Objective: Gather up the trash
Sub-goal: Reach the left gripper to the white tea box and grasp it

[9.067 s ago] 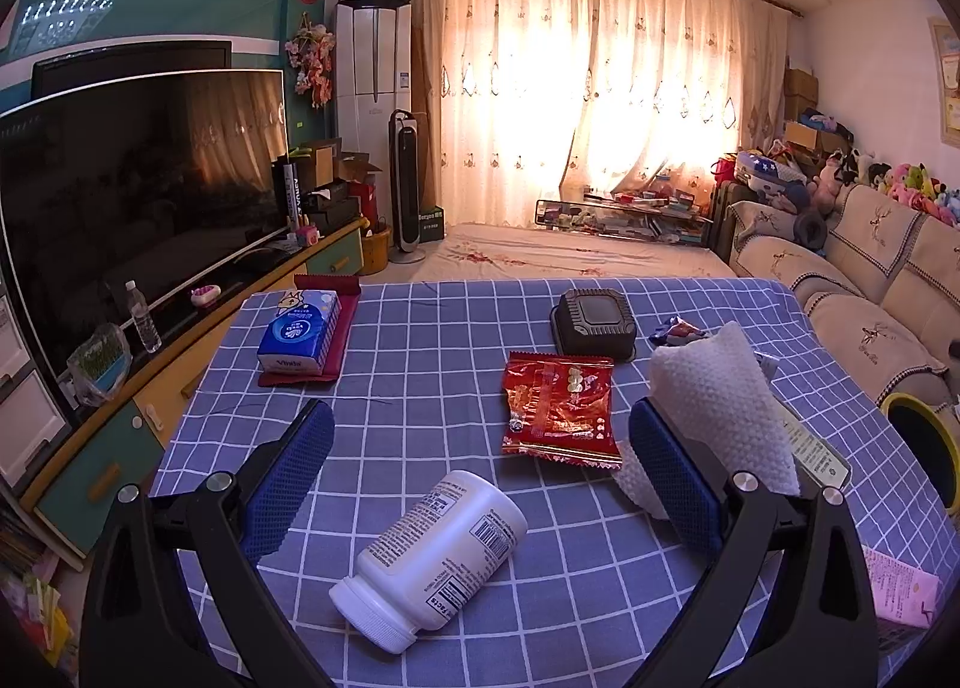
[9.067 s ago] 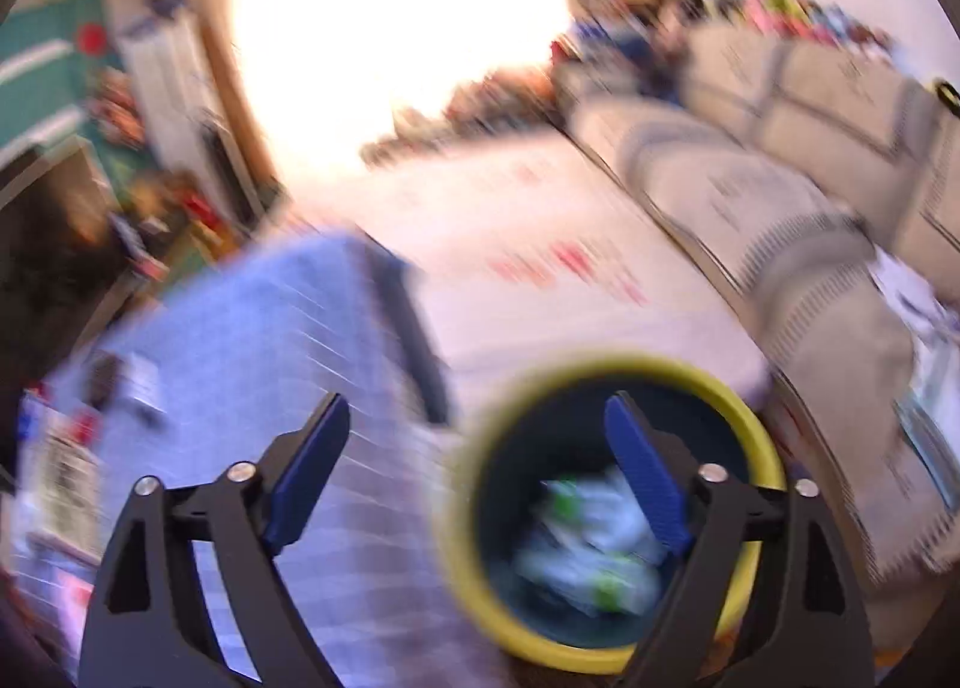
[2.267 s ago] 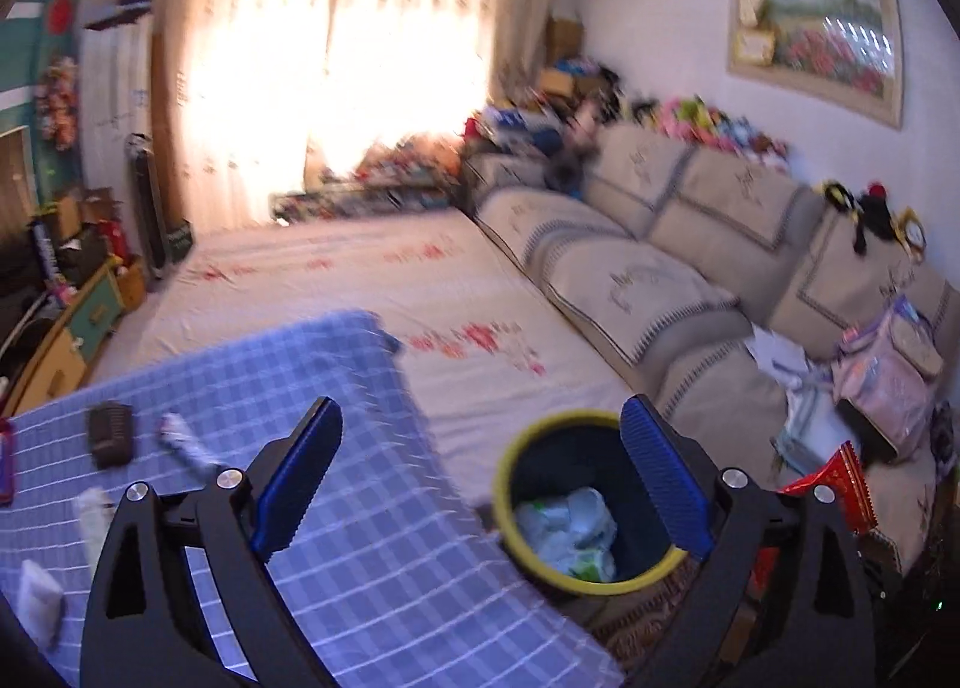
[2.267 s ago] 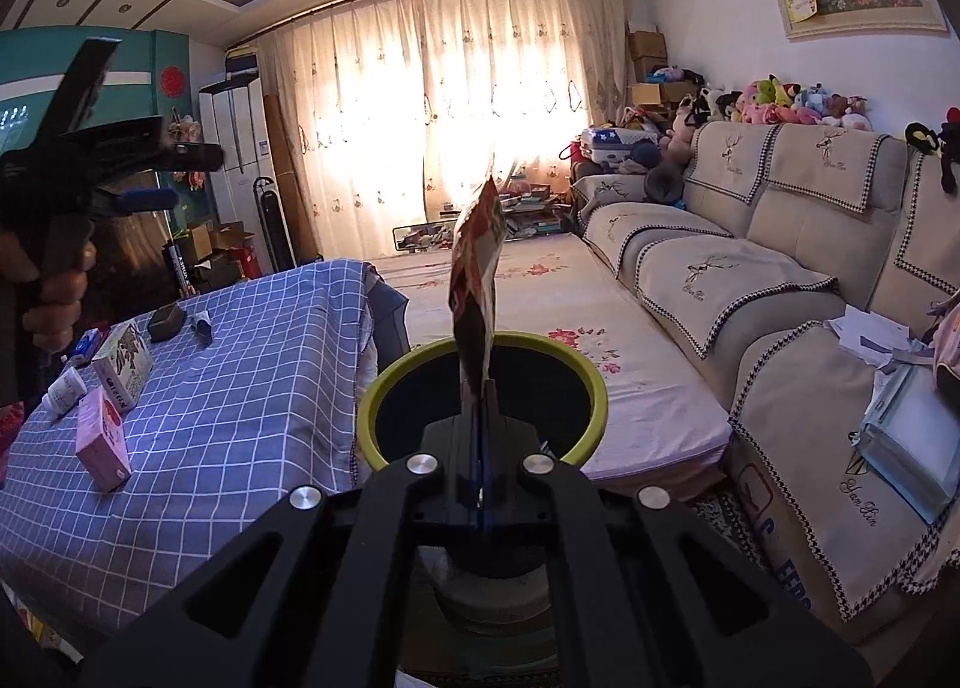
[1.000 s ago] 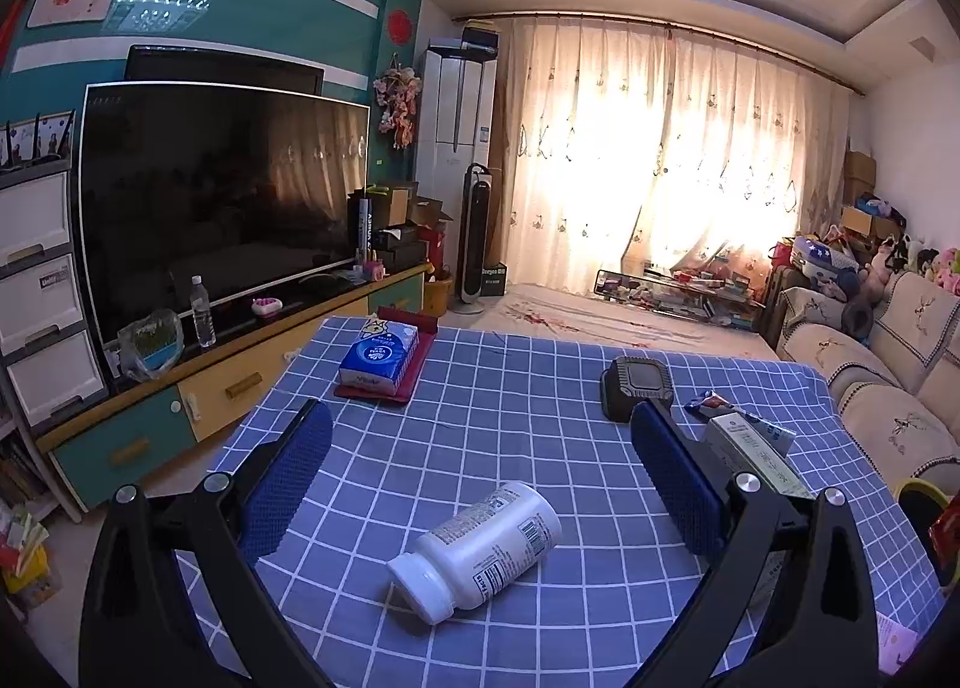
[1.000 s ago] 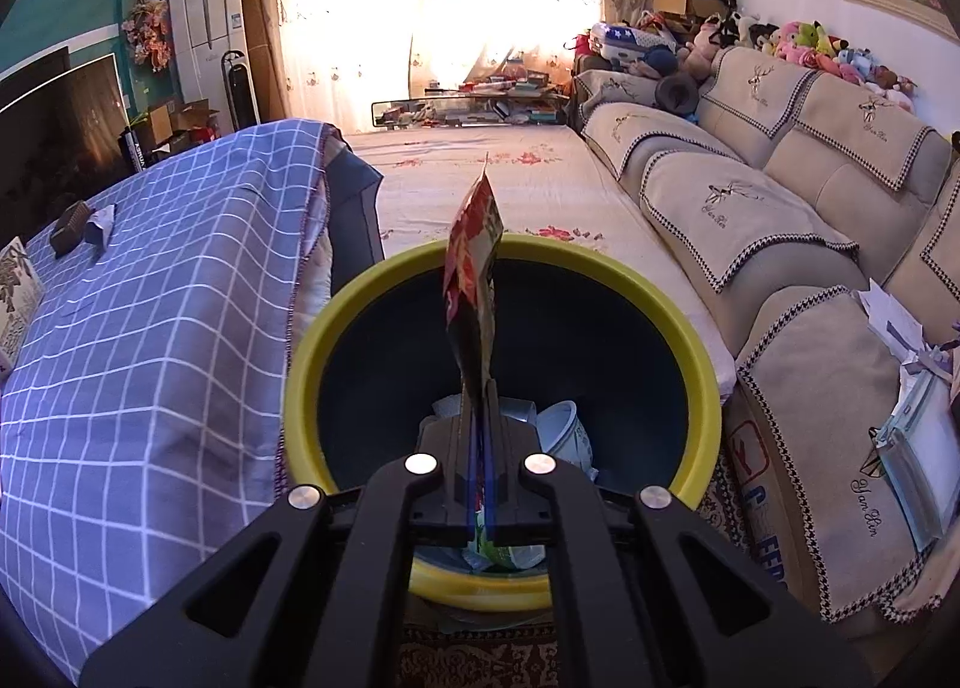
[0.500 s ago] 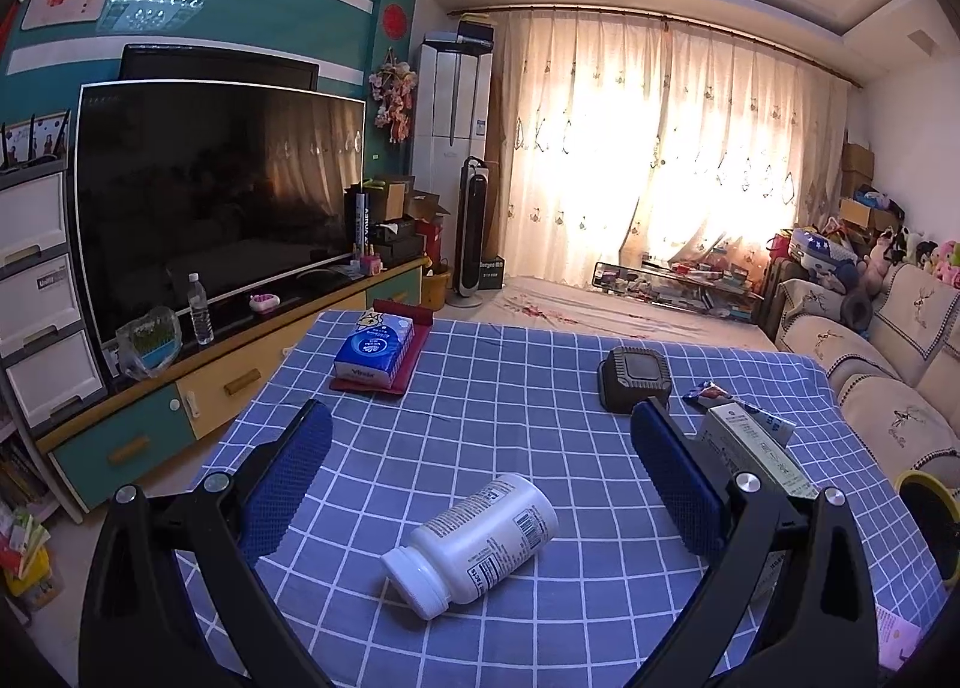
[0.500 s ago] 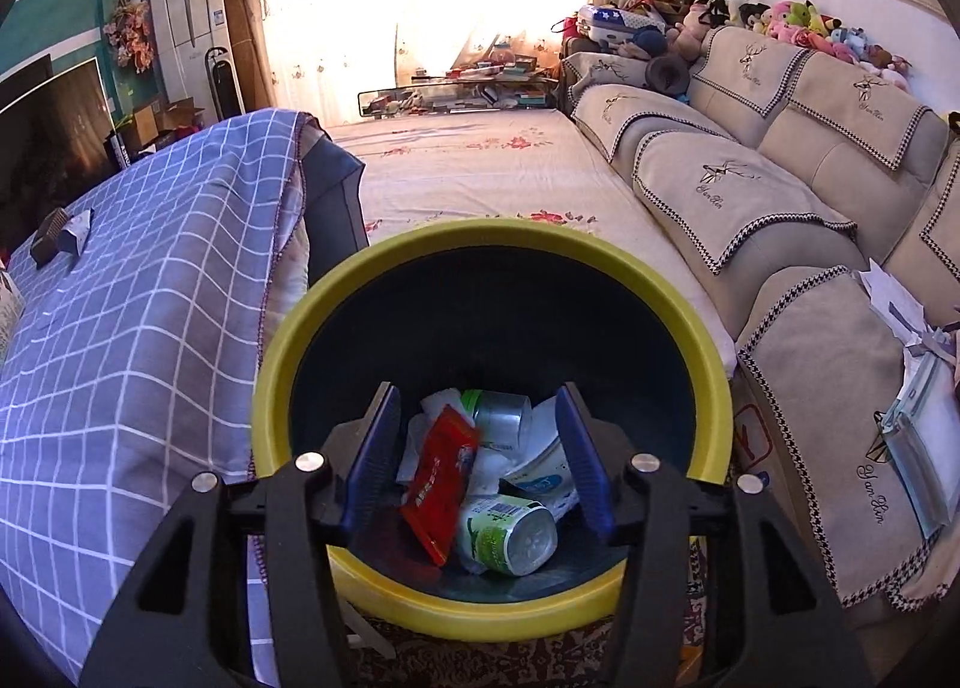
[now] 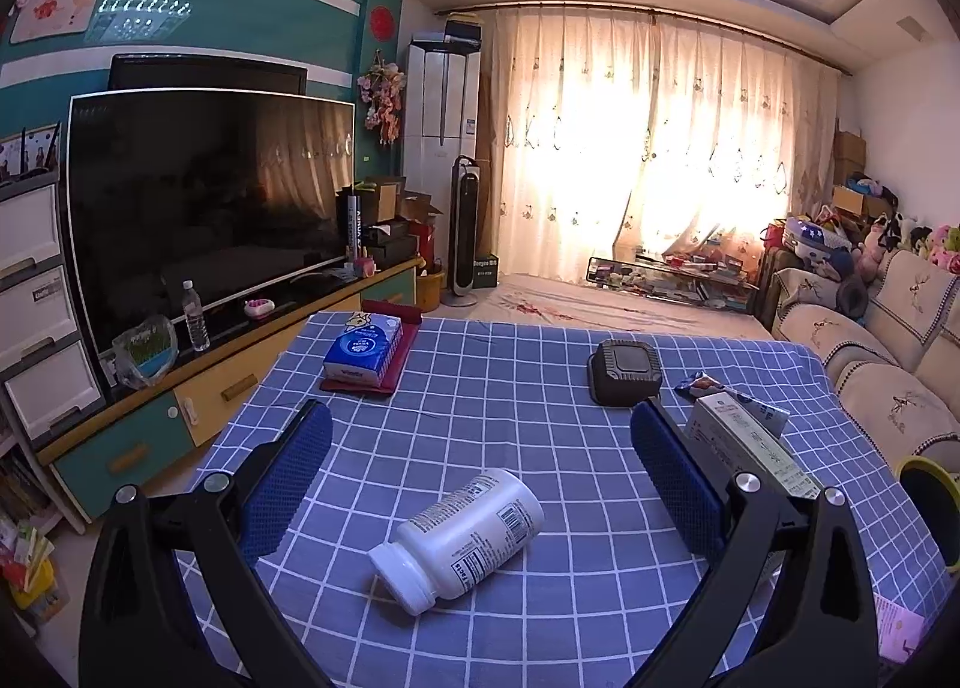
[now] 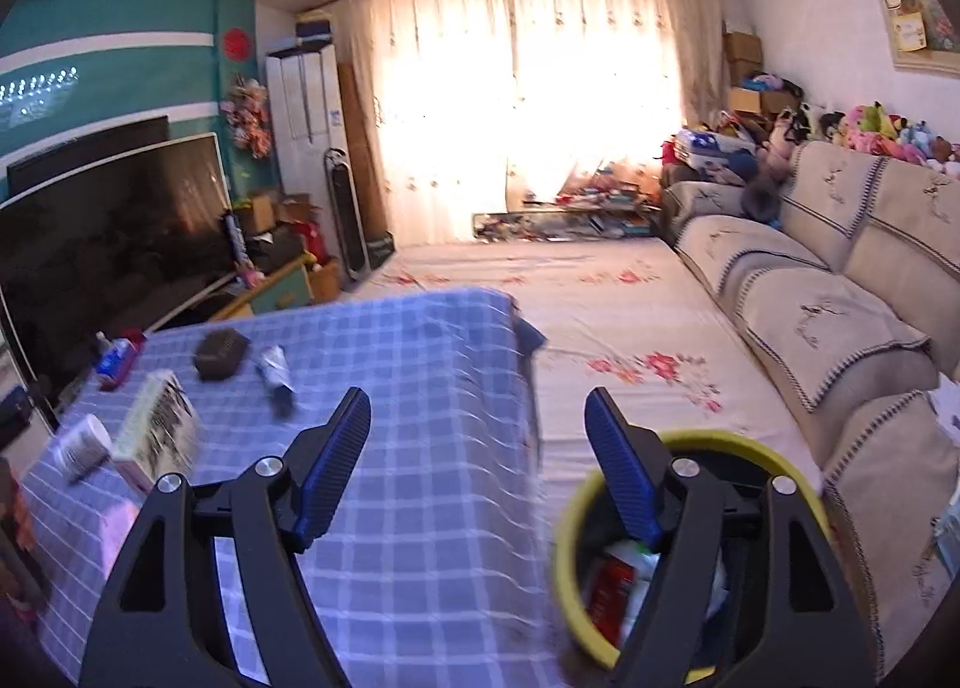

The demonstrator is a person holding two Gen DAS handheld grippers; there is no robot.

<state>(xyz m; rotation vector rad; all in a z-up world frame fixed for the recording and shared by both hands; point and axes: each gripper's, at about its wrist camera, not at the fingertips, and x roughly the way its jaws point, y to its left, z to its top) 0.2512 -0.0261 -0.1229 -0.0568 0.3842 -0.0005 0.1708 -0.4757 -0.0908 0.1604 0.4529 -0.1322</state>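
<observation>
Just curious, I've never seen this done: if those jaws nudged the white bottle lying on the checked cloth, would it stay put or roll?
The white bottle lies on its side and is round, so it would probably roll. Its smooth plastic may slip in a loose grip. It looks rigid, so squeezing shouldn't crush it.

A large dark television (image 9: 204, 196) stands left of the table (image 9: 516, 388); a beige sofa (image 10: 840, 280), perhaps toy-topped, lines the right.
</observation>
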